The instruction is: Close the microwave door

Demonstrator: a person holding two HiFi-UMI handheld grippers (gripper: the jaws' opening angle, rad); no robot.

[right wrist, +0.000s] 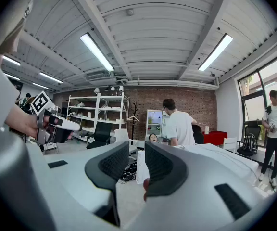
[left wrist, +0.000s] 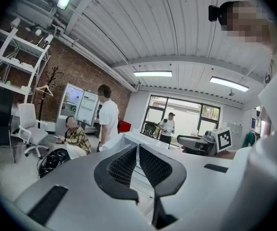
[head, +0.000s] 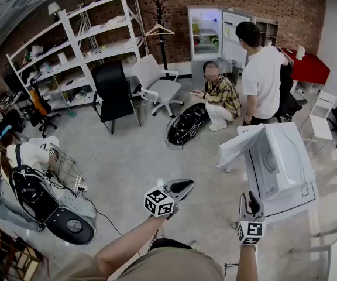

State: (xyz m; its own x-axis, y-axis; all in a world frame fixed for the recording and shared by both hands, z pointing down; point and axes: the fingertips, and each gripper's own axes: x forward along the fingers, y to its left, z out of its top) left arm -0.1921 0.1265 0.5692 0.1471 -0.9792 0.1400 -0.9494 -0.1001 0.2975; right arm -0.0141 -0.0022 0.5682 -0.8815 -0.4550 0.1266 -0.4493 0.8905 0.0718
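- White boxy microwave [head: 282,157] at 2 o'clock on white tabletop [head: 291,206]; white door [head: 239,145] swung open, cavity unseen.
- Left gripper [head: 181,187]: fingers [left wrist: 121,167] pressed nearly together, empty.
- Right gripper [head: 253,202]: fingers [right wrist: 162,165] slightly spread, empty.

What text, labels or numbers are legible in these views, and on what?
No readable words or numbers in any view.
Cubes on the left gripper and right gripper: black-and-white square patterns, no letters.
fridge door: whatever is stuck on it is too small to read.
microwave: no legible label.
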